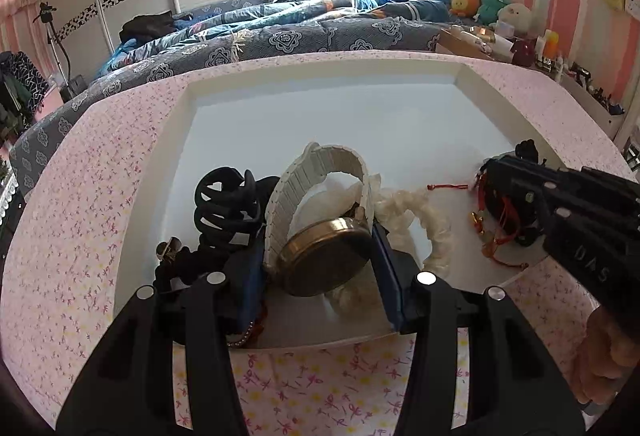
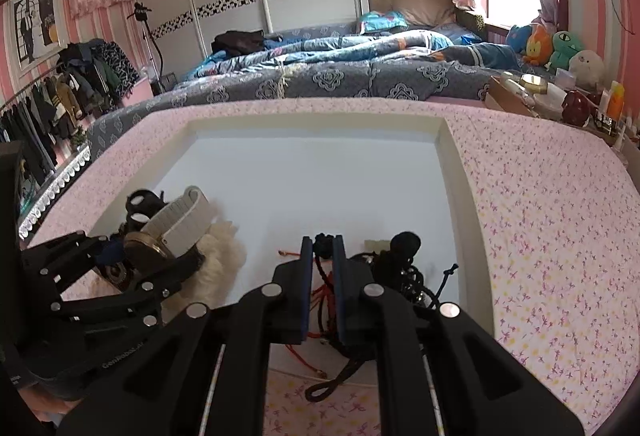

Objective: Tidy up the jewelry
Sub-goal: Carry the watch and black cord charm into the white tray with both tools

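Note:
A white tray (image 1: 248,83) lies on a pink floral cloth. My left gripper (image 1: 320,256) is shut on a gold-faced watch (image 1: 324,262) with a white band (image 1: 320,163), held over the tray's near left; the watch also shows in the right wrist view (image 2: 148,242). My right gripper (image 2: 322,256) is shut on a black and red cord bracelet (image 2: 324,248) at the tray's near right. In the left wrist view the right gripper (image 1: 516,195) sits over the red cords (image 1: 496,240). A black hair claw (image 1: 224,203) and a cream scrunchie (image 1: 424,220) lie in the tray.
More black cords and beads (image 2: 404,268) lie beside my right gripper. A small ring-like piece (image 1: 170,248) and a black scrunchie lie at the tray's left. A bed (image 2: 340,75) stands behind the table, with plush toys (image 2: 560,43) and bottles at the far right.

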Motion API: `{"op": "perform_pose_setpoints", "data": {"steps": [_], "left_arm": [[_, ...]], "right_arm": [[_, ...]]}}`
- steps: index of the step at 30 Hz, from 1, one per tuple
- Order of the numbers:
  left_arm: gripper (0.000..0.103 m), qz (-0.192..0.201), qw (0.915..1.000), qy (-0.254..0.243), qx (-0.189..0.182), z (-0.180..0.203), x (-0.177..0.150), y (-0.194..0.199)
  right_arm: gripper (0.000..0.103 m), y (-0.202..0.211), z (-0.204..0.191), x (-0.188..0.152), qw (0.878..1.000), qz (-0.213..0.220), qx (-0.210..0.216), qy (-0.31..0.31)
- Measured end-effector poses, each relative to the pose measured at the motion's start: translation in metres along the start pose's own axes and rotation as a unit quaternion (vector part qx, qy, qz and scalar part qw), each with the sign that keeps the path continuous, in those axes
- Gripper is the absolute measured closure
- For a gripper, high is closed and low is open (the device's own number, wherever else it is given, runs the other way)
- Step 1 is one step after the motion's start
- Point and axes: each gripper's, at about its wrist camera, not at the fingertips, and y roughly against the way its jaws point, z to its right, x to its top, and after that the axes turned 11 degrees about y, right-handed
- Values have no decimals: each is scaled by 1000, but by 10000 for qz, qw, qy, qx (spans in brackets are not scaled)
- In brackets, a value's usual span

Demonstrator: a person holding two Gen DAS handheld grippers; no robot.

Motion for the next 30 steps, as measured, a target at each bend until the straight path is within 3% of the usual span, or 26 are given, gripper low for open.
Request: {"op": "perform_pose_setpoints", "data": {"steps": [9, 19, 30], "left_arm": [[53, -65, 10000, 62, -38, -1, 1, -3], [52, -47, 10000, 47, -15, -1, 2, -2], [37, 222, 9997, 57, -34, -1, 1, 9]], "right_arm": [[93, -10, 10, -5, 9993, -267, 71, -252], [92, -10, 12, -6, 9992, -267, 103, -268], [92, 0, 8, -7, 9997, -75, 4, -221]]}}
